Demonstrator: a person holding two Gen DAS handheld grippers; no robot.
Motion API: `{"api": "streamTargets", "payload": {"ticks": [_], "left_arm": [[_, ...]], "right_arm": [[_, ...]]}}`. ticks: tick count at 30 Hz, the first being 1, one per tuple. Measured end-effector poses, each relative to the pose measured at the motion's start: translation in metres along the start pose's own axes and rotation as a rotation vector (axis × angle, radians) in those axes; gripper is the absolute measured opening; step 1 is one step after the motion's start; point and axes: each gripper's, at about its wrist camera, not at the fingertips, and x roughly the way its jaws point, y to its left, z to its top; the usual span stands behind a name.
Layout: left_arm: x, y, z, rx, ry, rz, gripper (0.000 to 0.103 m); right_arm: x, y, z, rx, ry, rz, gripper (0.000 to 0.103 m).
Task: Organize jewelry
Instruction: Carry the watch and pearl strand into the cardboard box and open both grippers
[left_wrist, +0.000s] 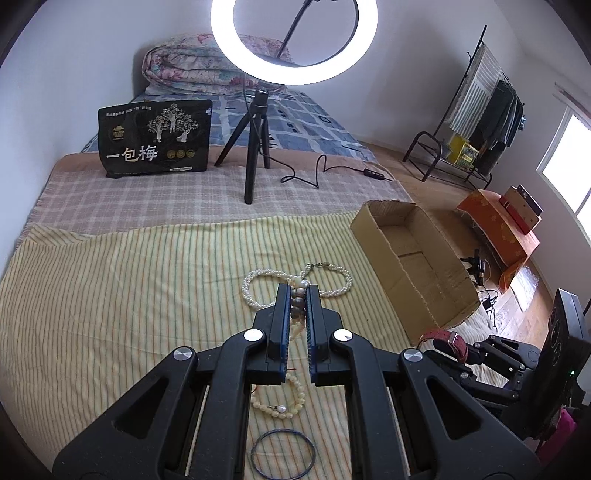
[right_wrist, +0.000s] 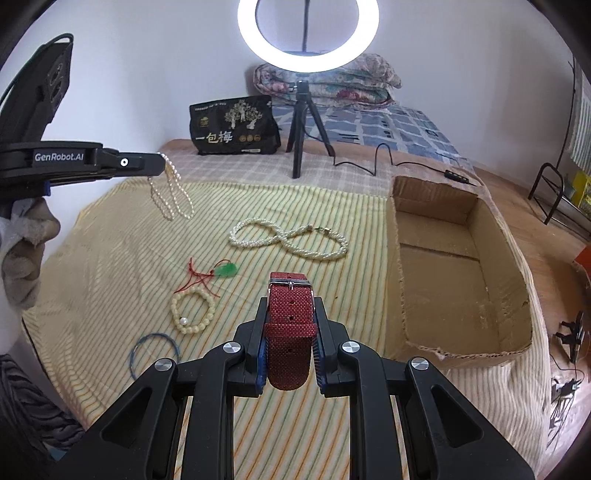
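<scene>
- The left gripper (left_wrist: 298, 295) is closed on a pearl strand (right_wrist: 170, 192) that hangs in loose loops below its fingers, well above the striped cloth (left_wrist: 129, 288). The pinch catches only a few beads, so the strand could slide out, or a loop could snag on the way over.
- The right gripper (right_wrist: 290, 314) is clamped on a red woven watch strap (right_wrist: 291, 314), buckle forward. The strap bows between the pads and may twist free.
- The cardboard box (right_wrist: 517, 295) lies ahead and right of it, probably the destination; its torn near wall could catch a trailing loop.
- Left of the right gripper lie a twisted pearl necklace (right_wrist: 291, 240), jade pendant (right_wrist: 226, 270), bead bracelet (right_wrist: 192, 314) and blue bangle (right_wrist: 155, 350).
</scene>
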Motion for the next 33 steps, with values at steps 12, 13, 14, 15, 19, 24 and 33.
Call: {"api": "streamTargets", "payload": {"ticks": [12,13,14,15,19,24,33], "left_arm": [[0.032,-0.070,0.025,0.029,-0.010,-0.116,0.006],[0.036,-0.075,0.027,0.030,-0.007,-0.127,0.006],[0.040,-0.081,0.028,0.031,-0.003,-0.137,0.006],[0.045,-0.088,0.029,0.035,0.001,-0.147,0.006],[0.064,-0.114,0.033,0.050,0.012,-0.177,0.006],[0.085,-0.148,0.033,0.080,0.018,-0.202,0.006],[0.134,-0.170,0.027,0.088,0.082,-0.206,0.006]], "right_arm": [[-0.015,-0.073,0.007,0.117,-0.028,-0.122,0.018],[-0.015,-0.078,0.006,0.124,-0.026,-0.130,0.018],[-0.015,-0.084,0.006,0.133,-0.023,-0.139,0.018],[-0.015,-0.090,0.005,0.142,-0.021,-0.146,0.018],[-0.015,-0.112,0.004,0.181,-0.014,-0.156,0.018],[-0.010,-0.133,0.006,0.208,-0.005,-0.176,0.018],[0.005,-0.156,-0.002,0.234,0.041,-0.207,0.018]]}}
